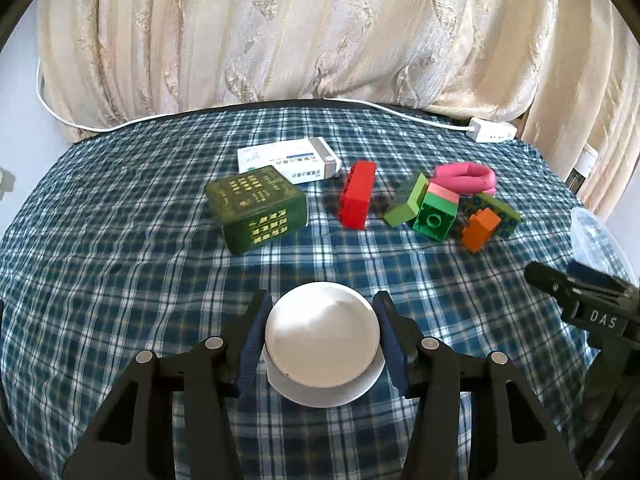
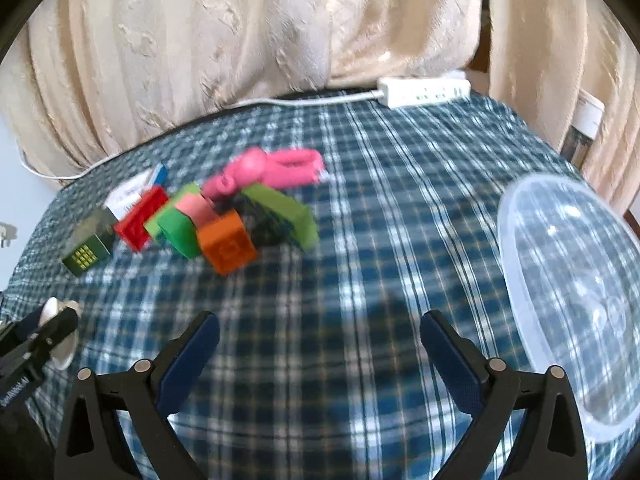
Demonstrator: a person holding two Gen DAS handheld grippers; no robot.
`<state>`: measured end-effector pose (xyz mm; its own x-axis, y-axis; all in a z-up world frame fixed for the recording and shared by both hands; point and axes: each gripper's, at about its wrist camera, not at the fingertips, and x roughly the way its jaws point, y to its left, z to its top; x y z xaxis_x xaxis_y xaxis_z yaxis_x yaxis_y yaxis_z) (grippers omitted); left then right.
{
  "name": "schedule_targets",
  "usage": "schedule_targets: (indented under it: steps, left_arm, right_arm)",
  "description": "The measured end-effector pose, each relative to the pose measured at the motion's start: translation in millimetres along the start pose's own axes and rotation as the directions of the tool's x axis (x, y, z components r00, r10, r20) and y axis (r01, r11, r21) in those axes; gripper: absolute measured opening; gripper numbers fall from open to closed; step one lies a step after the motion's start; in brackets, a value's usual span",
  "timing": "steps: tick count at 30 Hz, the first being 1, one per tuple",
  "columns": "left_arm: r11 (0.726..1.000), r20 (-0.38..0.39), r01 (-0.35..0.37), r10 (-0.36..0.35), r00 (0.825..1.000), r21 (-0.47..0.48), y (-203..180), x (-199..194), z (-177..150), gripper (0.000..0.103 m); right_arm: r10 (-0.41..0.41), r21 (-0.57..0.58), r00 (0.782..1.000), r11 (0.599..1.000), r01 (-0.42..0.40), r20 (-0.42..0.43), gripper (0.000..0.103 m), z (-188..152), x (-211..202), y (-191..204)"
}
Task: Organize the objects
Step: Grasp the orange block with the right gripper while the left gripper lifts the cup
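Observation:
In the left wrist view my left gripper (image 1: 322, 300) is shut on a white domed round object (image 1: 322, 340), its blue pads pressing both sides just above the checked cloth. Farther back lie a dark green box (image 1: 256, 208), a white medicine box (image 1: 288, 160), a red brick (image 1: 357, 199), a heap of green bricks (image 1: 424, 210), an orange brick (image 1: 480, 229) and a pink ring (image 1: 466, 178). My right gripper (image 2: 320, 318) stands open over bare cloth with nothing between its fingers. A clear plastic container (image 2: 572, 292) sits to its right. The brick heap (image 2: 228, 236) is blurred in the right wrist view.
A white power strip (image 2: 426, 90) with its cable lies at the table's far edge, under cream curtains (image 1: 300, 32). The blue checked tablecloth (image 1: 120, 260) covers the whole table. The right gripper's body (image 1: 580, 292) shows at the right edge of the left wrist view.

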<state>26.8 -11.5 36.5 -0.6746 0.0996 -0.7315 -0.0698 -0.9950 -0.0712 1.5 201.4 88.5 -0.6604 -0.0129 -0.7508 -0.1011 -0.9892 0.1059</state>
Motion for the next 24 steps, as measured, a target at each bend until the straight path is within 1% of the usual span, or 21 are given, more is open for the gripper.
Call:
schedule_targets:
  steps: [3, 5, 8, 10, 18, 21, 24]
  left_arm:
    - [1.0, -0.004, 0.005, -0.005, 1.0, 0.003, -2, 5, 0, 0.053]
    - [1.0, -0.008, 0.007, -0.007, 1.0, -0.001, 1, 8, -1, 0.053]
    - [1.0, -0.007, 0.014, -0.014, 1.0, -0.013, 4, 11, -1, 0.053]
    - [1.0, -0.008, 0.014, -0.014, 1.0, -0.016, 6, 12, -1, 0.053]
    - [0.999, -0.03, 0.044, -0.045, 0.999, -0.018, 8, 20, -1, 0.053]
    - [0.999, -0.035, 0.048, -0.049, 0.998, -0.018, 9, 21, -1, 0.053]
    - [0.999, -0.036, 0.05, -0.051, 0.998, -0.015, 10, 21, -1, 0.053]
  right_arm:
    - [0.023, -0.056, 1.0, 0.998, -0.023, 0.004, 0.089, 11, 3, 15]
    - [0.042, -0.076, 0.999, 0.996, -0.043, -0.011, 0.08, 16, 10, 21]
    - [0.067, -0.099, 0.997, 0.993, -0.07, -0.037, 0.073, 23, 21, 32]
    - [0.074, -0.112, 0.996, 0.991, -0.078, -0.04, 0.071, 29, 29, 38]
    - [0.09, -0.109, 0.994, 0.989, -0.095, -0.056, 0.063, 40, 46, 42]
    - [0.1, -0.121, 0.994, 0.987, -0.106, -0.054, 0.056, 39, 47, 45]
    - [0.109, -0.139, 0.992, 0.984, -0.116, -0.056, 0.045, 38, 49, 49]
